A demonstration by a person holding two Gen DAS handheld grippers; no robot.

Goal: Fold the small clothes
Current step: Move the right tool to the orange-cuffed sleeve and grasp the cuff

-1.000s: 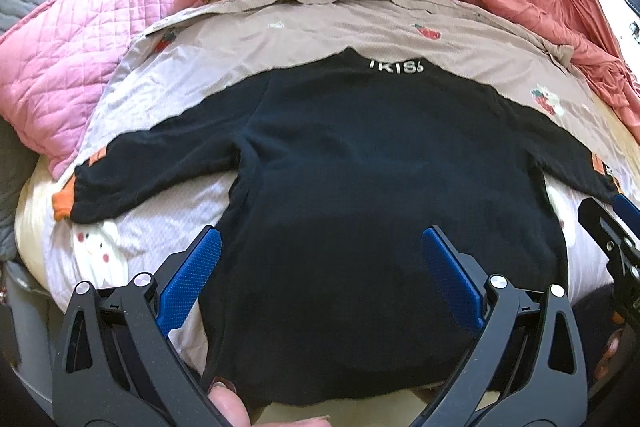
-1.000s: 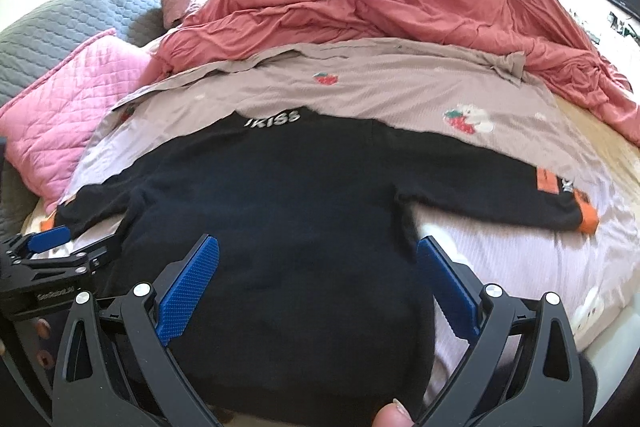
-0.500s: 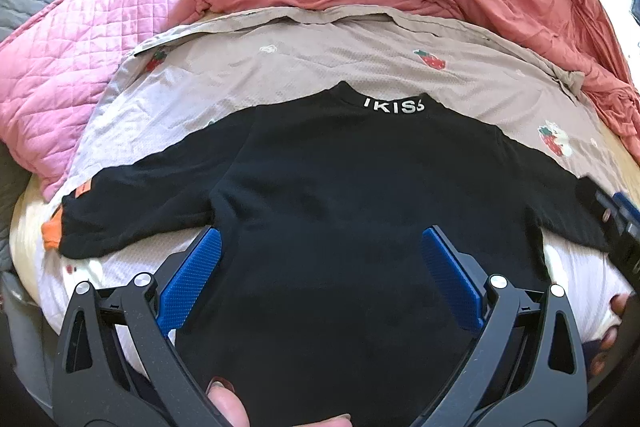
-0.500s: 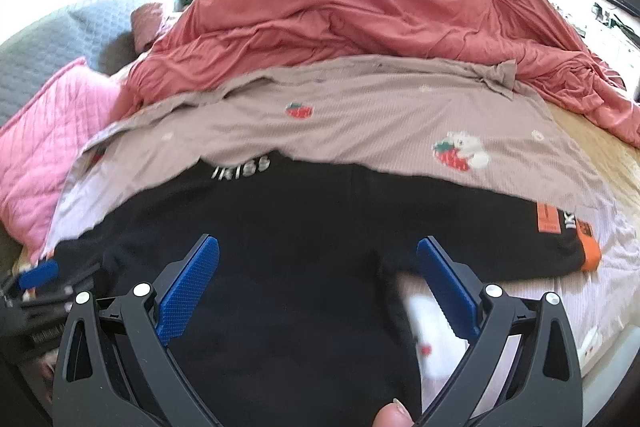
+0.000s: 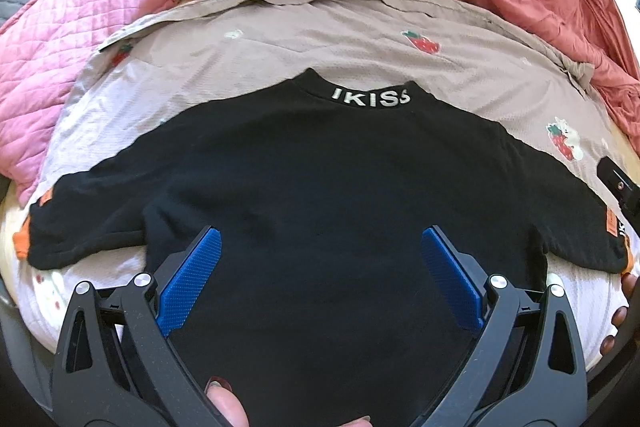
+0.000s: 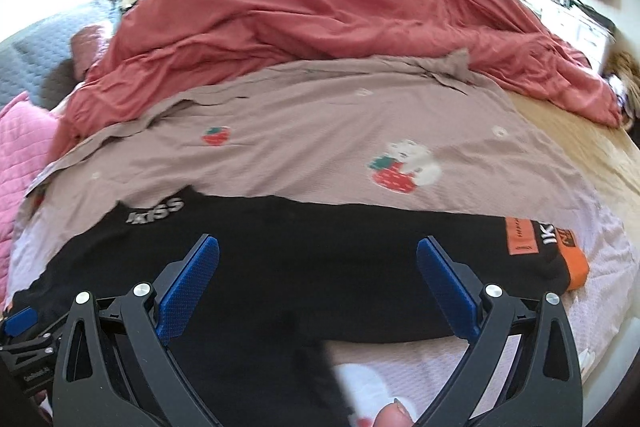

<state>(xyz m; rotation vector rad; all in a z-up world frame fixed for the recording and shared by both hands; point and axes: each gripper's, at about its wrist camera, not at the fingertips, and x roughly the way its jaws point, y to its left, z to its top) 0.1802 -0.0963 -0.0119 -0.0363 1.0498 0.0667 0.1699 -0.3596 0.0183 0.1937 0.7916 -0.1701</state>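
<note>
A small black long-sleeved top (image 5: 320,187) with white "IKISS" lettering on its collar lies flat on the bed, sleeves spread to both sides. Each cuff is orange (image 6: 578,269). My left gripper (image 5: 320,263) hovers open over the middle of the top's body, nothing between its blue pads. My right gripper (image 6: 318,267) is open too, above the top's right side near the armpit and sleeve (image 6: 440,243). The left gripper's tip (image 6: 20,321) shows at the lower left of the right wrist view.
The top rests on a beige sheet (image 5: 320,39) printed with strawberries. A rumpled red duvet (image 6: 340,7) fills the back of the bed. A pink quilted pillow (image 5: 52,39) lies at the left. The bed's front edge is close below the hem.
Both grippers have drawn back and risen, so more of the bed shows. The right gripper has shifted right toward the sleeve. Both stayed open.
</note>
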